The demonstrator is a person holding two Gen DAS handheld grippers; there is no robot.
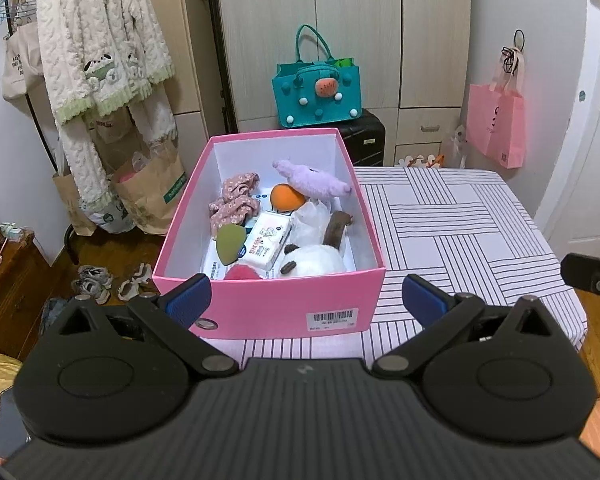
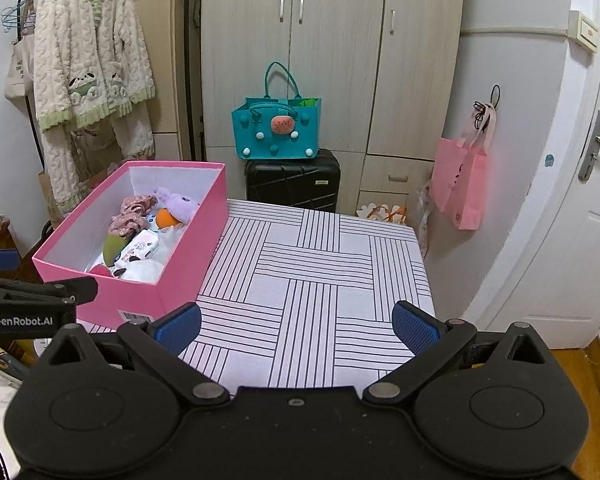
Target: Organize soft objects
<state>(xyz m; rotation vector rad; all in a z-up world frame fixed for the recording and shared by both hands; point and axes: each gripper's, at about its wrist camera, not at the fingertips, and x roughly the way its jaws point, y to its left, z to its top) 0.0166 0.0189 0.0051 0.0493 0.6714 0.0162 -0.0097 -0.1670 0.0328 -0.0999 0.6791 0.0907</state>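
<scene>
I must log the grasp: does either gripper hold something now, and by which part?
Nothing is held. The left gripper and right gripper are both open and empty, short of the pink box.

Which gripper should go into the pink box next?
Left. The left gripper is open and faces the pink box head-on; the right gripper hangs over bare striped tablecloth, with the box off to its left.
</scene>
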